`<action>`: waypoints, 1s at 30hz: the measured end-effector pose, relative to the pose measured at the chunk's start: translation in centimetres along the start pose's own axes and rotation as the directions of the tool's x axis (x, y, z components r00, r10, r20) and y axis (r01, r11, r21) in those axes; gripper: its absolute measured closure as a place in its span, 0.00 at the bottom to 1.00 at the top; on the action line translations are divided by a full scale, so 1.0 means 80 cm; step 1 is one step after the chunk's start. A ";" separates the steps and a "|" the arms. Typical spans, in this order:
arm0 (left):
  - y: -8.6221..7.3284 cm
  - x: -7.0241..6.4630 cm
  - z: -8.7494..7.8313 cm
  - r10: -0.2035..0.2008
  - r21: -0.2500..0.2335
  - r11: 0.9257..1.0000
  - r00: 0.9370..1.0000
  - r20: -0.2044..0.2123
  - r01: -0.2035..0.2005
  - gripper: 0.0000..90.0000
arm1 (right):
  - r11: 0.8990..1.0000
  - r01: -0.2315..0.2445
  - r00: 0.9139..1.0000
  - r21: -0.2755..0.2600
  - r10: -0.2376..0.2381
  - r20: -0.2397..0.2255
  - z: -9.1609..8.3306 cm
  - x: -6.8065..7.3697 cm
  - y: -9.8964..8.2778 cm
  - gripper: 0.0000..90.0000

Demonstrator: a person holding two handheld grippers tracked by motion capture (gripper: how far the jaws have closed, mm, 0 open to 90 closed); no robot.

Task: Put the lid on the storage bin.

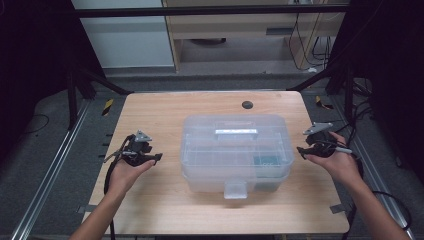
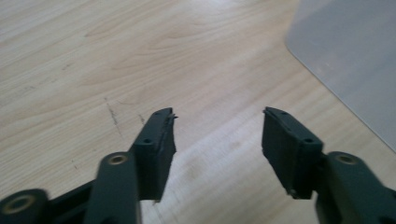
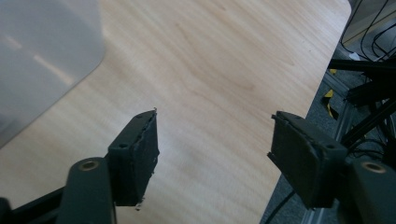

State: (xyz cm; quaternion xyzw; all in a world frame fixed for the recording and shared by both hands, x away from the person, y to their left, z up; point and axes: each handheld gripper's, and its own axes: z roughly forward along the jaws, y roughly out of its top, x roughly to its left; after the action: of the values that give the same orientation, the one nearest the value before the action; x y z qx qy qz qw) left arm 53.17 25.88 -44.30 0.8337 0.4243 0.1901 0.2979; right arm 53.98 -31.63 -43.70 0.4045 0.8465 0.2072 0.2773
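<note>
A clear plastic storage box [image 1: 236, 150] with a shut lid, a top handle [image 1: 236, 132] and a front latch [image 1: 235, 189] stands in the middle of the wooden table [image 1: 155, 115]. My left gripper [image 1: 156, 159] is held left of the box, apart from it, pointing toward it. In the left gripper view the left gripper [image 2: 219, 114] is open over bare wood, with a corner of the box [image 2: 350, 60] at upper right. My right gripper [image 1: 301, 150] hovers just right of the box. The right gripper view has the right gripper [image 3: 215, 114] open and empty, the box [image 3: 42, 56] at upper left.
A small dark round hole [image 1: 247, 104] sits near the table's far edge. The table's right edge [image 3: 299, 126] runs close under the right gripper, with metal frame rails and cables [image 3: 369, 93] beyond it. A pale cabinet [image 1: 130, 35] stands behind the table.
</note>
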 end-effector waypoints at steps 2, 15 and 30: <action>0.000 0.008 0.008 -0.038 -0.023 0.999 0.999 -0.012 0.037 0.39 | 0.999 -0.025 1.000 -0.020 0.025 0.005 0.009 -0.004 0.002 0.40; -0.006 0.048 0.061 -0.169 -0.020 0.986 0.984 -0.049 0.168 0.18 | 0.960 -0.265 0.964 -0.095 0.266 0.003 0.071 -0.035 0.000 0.33; -0.005 0.056 0.080 -0.204 -0.055 0.978 0.977 -0.059 0.201 0.11 | 0.911 -0.392 0.920 -0.127 0.389 -0.046 0.093 -0.039 -0.002 0.22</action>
State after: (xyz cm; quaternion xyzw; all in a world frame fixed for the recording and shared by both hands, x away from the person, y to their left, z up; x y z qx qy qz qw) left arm 59.10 27.60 -49.05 0.7722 0.5115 0.1958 0.3221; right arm 60.26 -33.29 -48.45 0.5440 0.7354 0.3184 0.2486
